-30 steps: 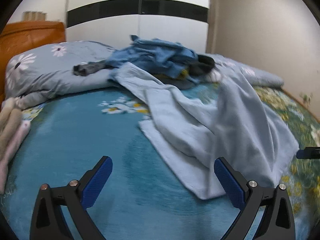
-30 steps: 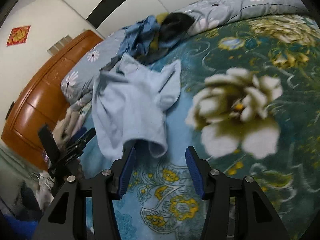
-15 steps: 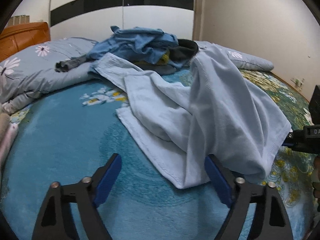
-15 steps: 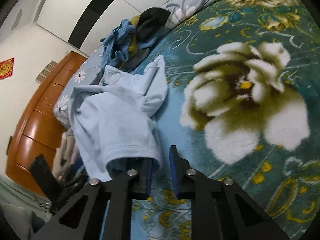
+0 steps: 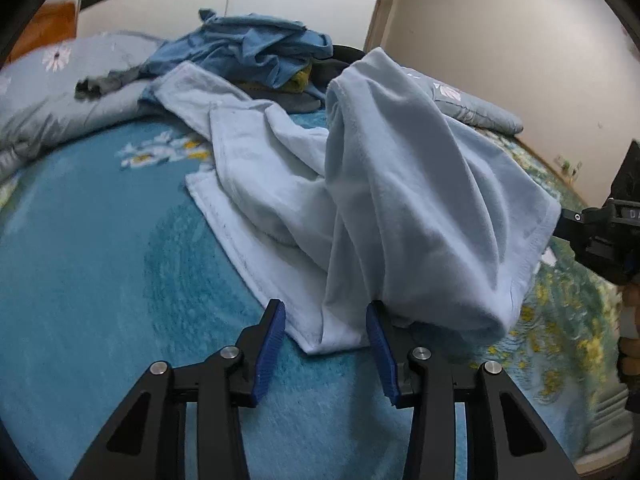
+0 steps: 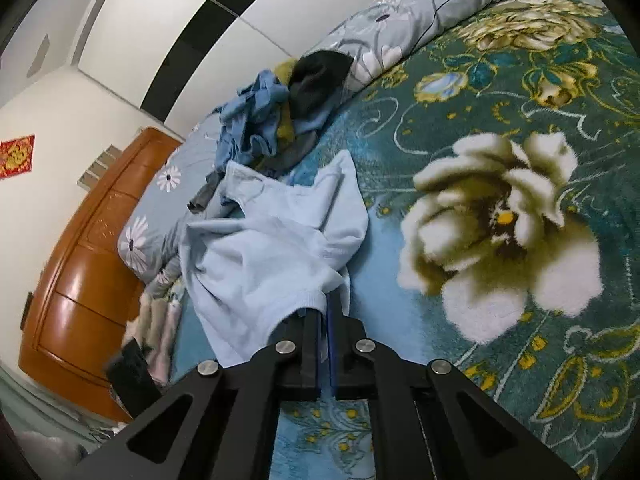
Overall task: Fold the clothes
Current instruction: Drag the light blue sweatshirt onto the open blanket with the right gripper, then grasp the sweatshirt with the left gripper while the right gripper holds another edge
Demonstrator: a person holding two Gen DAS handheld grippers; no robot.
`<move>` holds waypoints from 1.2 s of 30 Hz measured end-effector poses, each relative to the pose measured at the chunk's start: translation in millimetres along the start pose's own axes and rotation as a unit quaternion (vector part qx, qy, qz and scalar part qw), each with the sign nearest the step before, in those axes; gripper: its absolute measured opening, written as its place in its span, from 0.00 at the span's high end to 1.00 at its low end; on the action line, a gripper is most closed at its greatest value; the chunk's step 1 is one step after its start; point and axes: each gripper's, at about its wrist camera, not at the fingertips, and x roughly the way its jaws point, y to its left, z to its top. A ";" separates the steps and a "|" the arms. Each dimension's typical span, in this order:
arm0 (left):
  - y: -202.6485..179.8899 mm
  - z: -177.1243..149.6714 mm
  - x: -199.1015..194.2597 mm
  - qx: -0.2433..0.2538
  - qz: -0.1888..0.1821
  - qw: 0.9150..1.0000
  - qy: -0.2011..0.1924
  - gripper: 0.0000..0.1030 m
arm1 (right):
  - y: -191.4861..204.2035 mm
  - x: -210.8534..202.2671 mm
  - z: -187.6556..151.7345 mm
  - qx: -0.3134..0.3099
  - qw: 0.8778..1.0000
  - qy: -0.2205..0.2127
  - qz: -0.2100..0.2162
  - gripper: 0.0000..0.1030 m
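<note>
- Right tongs point(image 6: 325, 322) clamped together on the hem of the light-blue garment point(image 6: 264, 264).
- Left tongs point(image 5: 326, 332) apart, just been closing, garment corner between their pads, unpinched, on the bed point(image 5: 100, 272).

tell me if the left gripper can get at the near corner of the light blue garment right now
Probably yes. The left gripper has been closing its jaws around the light blue garment, whose near corner already lies between them on the bedspread, with nothing in the way.

A home bedroom: floral bedspread point(image 6: 500, 128), pillows point(image 5: 72, 92), wooden headboard point(image 6: 76, 272), and a wardrobe point(image 6: 168, 28) behind the bed.
</note>
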 end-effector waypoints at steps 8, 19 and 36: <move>-10.2 -10.0 -6.1 0.040 0.010 0.999 0.002 0.68 | 15.6 -7.6 0.0 -0.001 1.000 -0.009 0.007 0.98; -6.3 -3.3 -26.3 0.022 0.043 0.998 -0.039 0.91 | 44.1 -24.2 8.3 -0.025 0.999 -0.029 0.012 0.98; 12.6 46.6 -246.6 0.013 0.108 0.952 -0.286 0.92 | 130.5 -177.7 25.4 -0.154 0.970 -0.180 0.065 0.98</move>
